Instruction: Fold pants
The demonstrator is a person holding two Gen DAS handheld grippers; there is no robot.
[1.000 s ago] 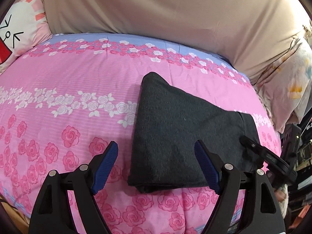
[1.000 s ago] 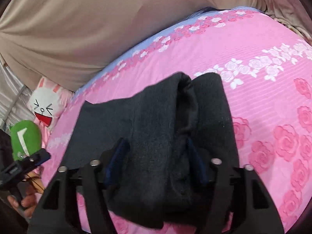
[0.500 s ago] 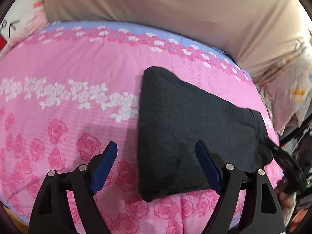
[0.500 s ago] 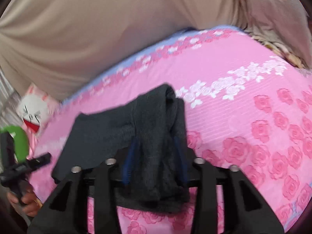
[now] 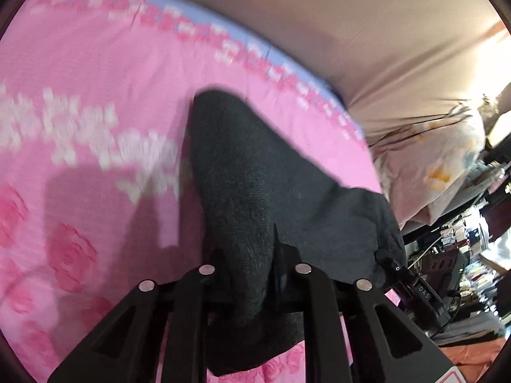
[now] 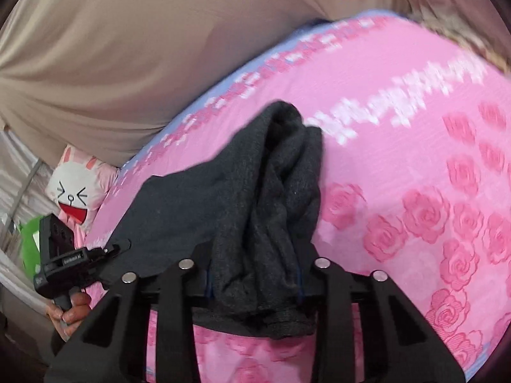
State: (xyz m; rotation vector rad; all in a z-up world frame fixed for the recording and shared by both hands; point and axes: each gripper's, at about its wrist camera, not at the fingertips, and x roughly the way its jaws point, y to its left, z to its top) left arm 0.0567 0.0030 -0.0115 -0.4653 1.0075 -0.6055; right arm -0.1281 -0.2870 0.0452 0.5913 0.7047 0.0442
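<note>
Dark grey folded pants [image 5: 255, 191] lie on a pink rose-print bed [image 5: 95, 79]. My left gripper [image 5: 252, 265] is at their near edge, its jaws closing with a fold of the cloth pinched between them; the pads are hidden by the fabric. In the right wrist view the pants [image 6: 191, 204] bunch up at the other end, where my right gripper [image 6: 254, 274] has its jaws closing on a thick wad of cloth lifted off the bed [image 6: 399, 127]. The left gripper [image 6: 64, 265] shows there too, held by a hand [image 6: 68, 312].
A beige cloth [image 5: 319, 16] hangs behind the bed. A white bunny pillow [image 6: 76, 191] and a green object [image 6: 28, 242] lie at one end. A floral pillow [image 5: 431, 159] and cluttered shelves [image 5: 463, 239] are at the other.
The left gripper has come down and forward onto the near edge of the pants, and its wide-open jaws have closed on the cloth. The right gripper keeps its bunch and has risen slightly.
</note>
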